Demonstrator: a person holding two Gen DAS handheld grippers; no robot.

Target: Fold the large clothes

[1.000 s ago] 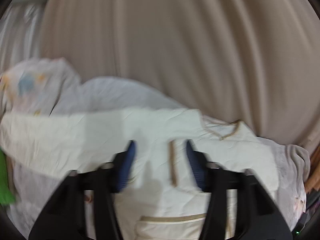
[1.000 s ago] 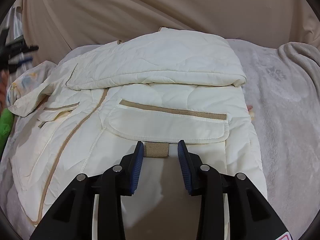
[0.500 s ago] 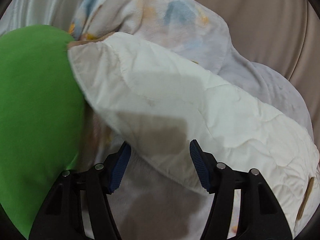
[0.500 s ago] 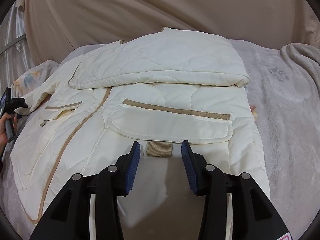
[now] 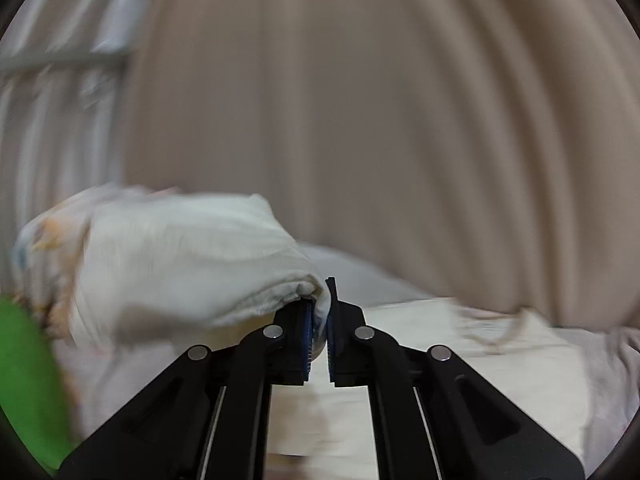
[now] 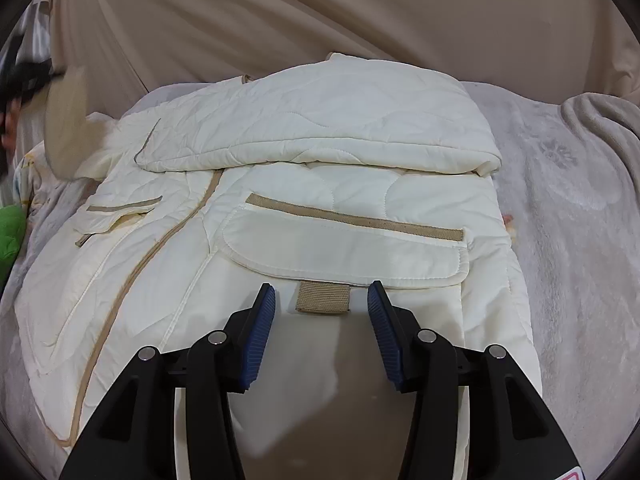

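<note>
A cream quilted jacket (image 6: 320,208) with tan trim lies spread on a grey blanket, its right sleeve folded across the chest (image 6: 320,128). My right gripper (image 6: 322,300) is open, hovering over the lower front near a tan tab (image 6: 323,297) below the pocket flap. My left gripper (image 5: 319,316) is shut on the jacket's left sleeve (image 5: 188,264) and holds it raised; the view is motion-blurred. In the right wrist view the lifted sleeve shows as a blurred shape (image 6: 66,128) at the far left.
A beige curtain (image 6: 320,12) hangs behind the bed. A grey fleece blanket (image 6: 568,200) covers the surface. A green cushion (image 5: 28,384) and a patterned cloth (image 5: 44,240) lie at the left. A rumpled beige blanket (image 6: 600,120) is at the right.
My left gripper has closed on the sleeve and lifted it, swinging the view from the cushion to the curtain. My right gripper has opened slightly wider and stayed put.
</note>
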